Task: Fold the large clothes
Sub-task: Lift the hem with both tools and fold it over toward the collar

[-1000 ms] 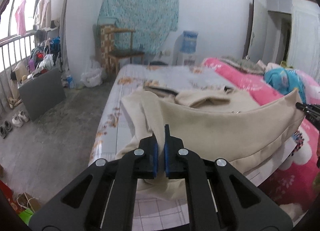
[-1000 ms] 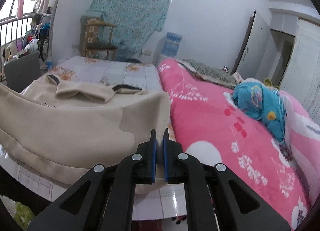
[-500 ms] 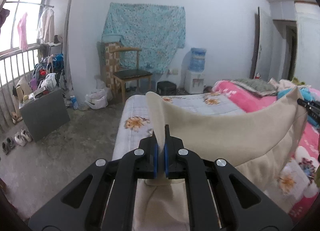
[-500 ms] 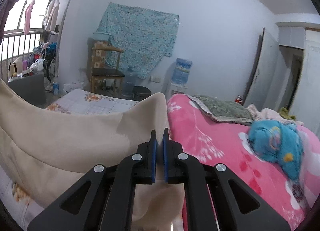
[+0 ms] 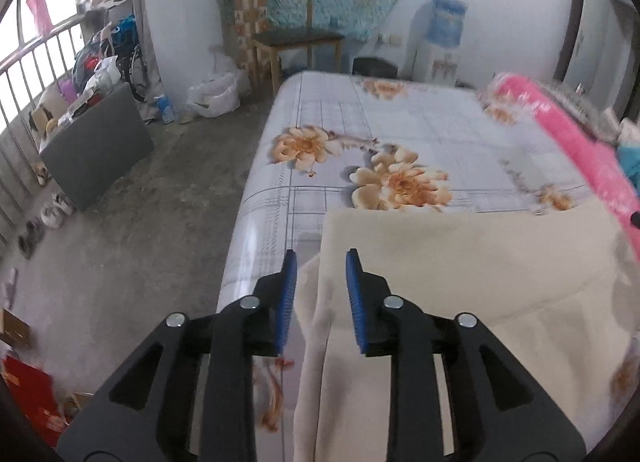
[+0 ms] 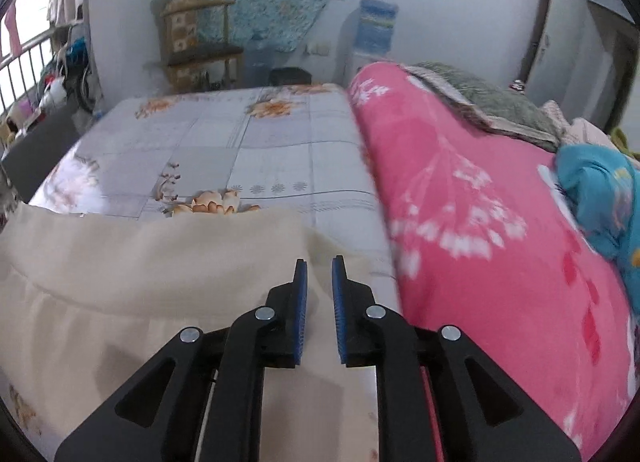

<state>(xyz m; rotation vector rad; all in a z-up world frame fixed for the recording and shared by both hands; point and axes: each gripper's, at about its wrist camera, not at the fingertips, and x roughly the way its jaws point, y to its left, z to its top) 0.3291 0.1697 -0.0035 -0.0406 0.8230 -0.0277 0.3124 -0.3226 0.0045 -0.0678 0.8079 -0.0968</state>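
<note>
Item: beige garment (image 5: pixel 460 262), large, laid on the floral bed sheet (image 5: pixel 400 122), its far fold edge running straight across the bed in both wrist views. A pink quilt (image 6: pixel 480 202) lies just beside it on the right.

Left gripper (image 5: pixel 320 274): jaws opening, blue pads clear of the cloth. The garment's left corner and a hanging strip of fabric sit in the gap between them, touched by neither pad that we can see.

Right gripper (image 6: pixel 319 278): jaws opening, parted less widely. The garment's right corner lies under and between them; we see no pad pressing on it.

Step, as we judge it: releasing the folded-over edge onto the lower layer.

Risks noted:
- The left corner looks bunched and partly draped toward the bed's side. If we draw back along the jaws' line, a pad may catch that strip and drag the fold open.
- The right jaws stand narrower. Cloth could cling to a pad and lift with it, skewing the edge.
- The right corner lies near the pink quilt, so a sideways withdrawal may ruck it against the quilt.
- Both views are blurred, so how well the layers line up we cannot tell.
</note>
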